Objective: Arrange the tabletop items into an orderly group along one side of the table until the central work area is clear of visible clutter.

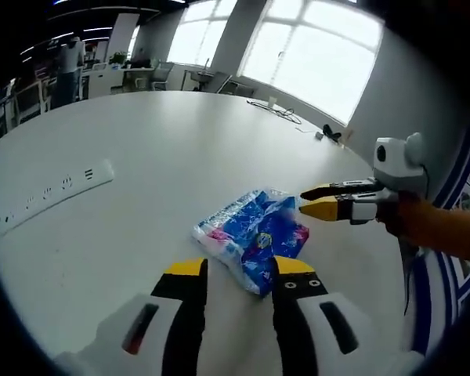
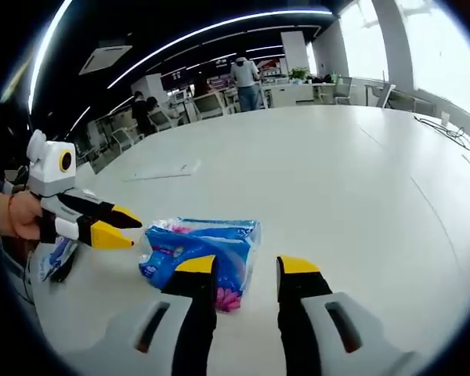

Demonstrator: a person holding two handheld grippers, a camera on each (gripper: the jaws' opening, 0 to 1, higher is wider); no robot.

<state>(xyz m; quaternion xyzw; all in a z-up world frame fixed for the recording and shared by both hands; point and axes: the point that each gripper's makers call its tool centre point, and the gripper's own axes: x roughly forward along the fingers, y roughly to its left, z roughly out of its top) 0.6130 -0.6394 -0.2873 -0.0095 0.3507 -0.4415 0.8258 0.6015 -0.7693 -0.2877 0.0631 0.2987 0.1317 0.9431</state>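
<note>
Left gripper view. The left gripper [image 1: 239,270] has its two yellow-tipped jaws parted by a moderate gap and holds nothing. The blue-and-white plastic pack of tissues [image 1: 254,235] lies flat on the white table [image 1: 164,157] straight ahead of the jaws, its near corner reaching into the gap between the tips; whether a tip touches the wrapper cannot be told. The pack's long axis runs obliquely, from ahead-left of the jaws to near-right. A white power strip [image 1: 51,196] lies well apart to the left. The right gripper [image 1: 317,202] enters from the right, held in a hand [image 1: 431,227], its jaws almost together with only a narrow slit between them, tips just beside the far right edge of the pack and gripping nothing.

Right gripper view. The left gripper [image 2: 121,227] comes in from the left, tips just beside the pack's [image 2: 200,247] left end. The right gripper [image 2: 247,266] has its own jaws parted and empty; the pack lies ahead and to the left, partly behind the left jaw tip.

Judgement: both grippers are about equally near; the left gripper is aligned to close across the pack's near corner, so the grasp appears to be its to make.
</note>
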